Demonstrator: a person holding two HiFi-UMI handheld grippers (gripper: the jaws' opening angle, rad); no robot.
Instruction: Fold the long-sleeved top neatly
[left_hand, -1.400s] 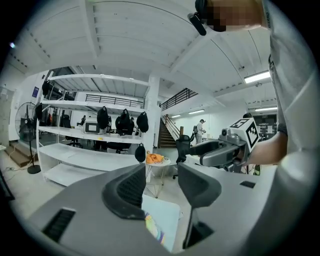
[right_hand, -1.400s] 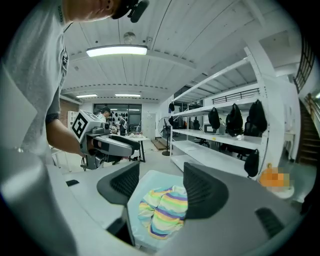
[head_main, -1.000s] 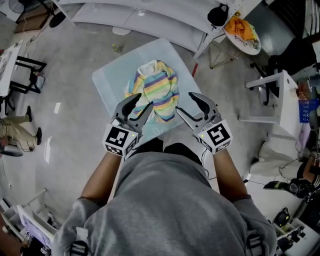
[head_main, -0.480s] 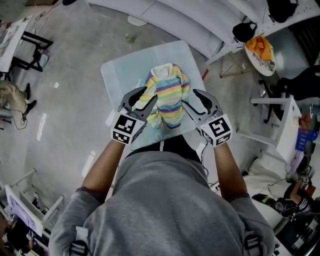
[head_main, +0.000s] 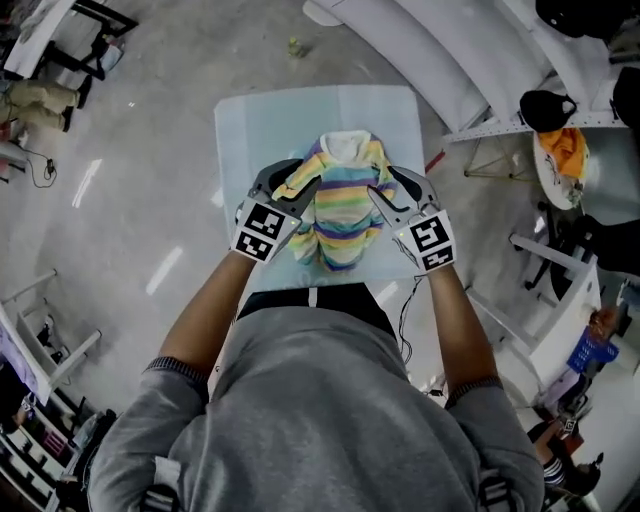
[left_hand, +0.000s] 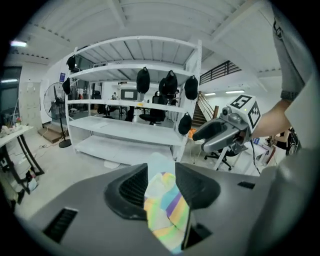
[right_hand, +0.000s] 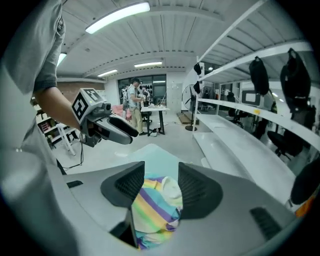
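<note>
Head view: the crumpled long-sleeved knit top in pastel rainbow stripes (head_main: 340, 205) lies on the pale blue square table (head_main: 255, 120), directly between the two tongs. The left gripper (head_main: 292, 182) and right gripper (head_main: 384, 186) flank it. Their jaws are spread but have just been narrowing, with cloth between them unpinched, presumably poised to seize opposite edges.

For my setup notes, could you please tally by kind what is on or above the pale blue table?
Striped top: 1
Grippers: 2 (left gripper, right gripper; jaws apart, just been closing, the top showing in each gap, not gripped)
Total: 3
</note>
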